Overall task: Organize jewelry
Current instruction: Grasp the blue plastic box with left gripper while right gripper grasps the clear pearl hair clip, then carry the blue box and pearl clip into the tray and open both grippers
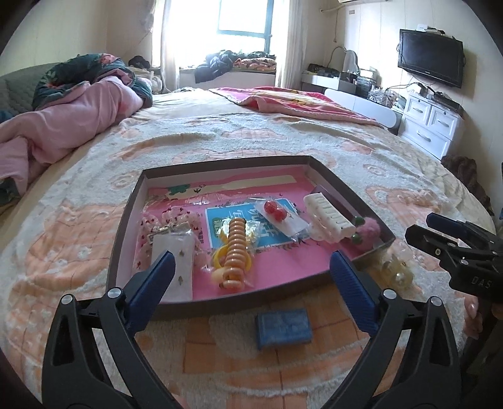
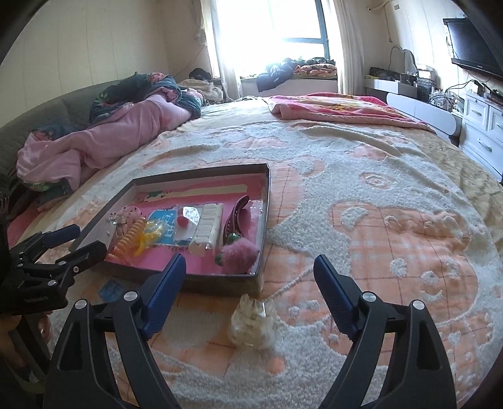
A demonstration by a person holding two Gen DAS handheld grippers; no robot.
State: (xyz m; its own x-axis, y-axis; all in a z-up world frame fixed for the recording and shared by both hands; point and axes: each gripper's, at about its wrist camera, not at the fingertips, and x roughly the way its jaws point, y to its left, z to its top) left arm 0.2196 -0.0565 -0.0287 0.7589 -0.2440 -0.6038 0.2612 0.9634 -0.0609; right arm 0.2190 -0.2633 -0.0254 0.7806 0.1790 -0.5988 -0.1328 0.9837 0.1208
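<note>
A shallow dark box [image 1: 125, 220] with a pink floor lies on the bed and holds several hair pieces: an orange spiral clip [image 1: 235, 248], red bead earrings in a bag [image 1: 276, 212], a white comb clip [image 1: 327, 217], a pink pompom [image 1: 369, 229] and an earring card [image 1: 177, 267]. A blue pad [image 1: 283, 327] lies on the blanket in front of the box. A clear yellowish clip [image 2: 253, 324] lies outside the box's near right corner. My left gripper [image 1: 251, 261] is open above the box's front edge. My right gripper [image 2: 250, 267] is open above the yellowish clip.
The bed carries a cream and orange blanket [image 2: 377, 220]. A pink quilt [image 1: 63, 122] is heaped at the far left. White drawers [image 1: 430, 122] and a wall TV [image 1: 430, 56] stand at the right. A window [image 1: 242, 19] is at the back.
</note>
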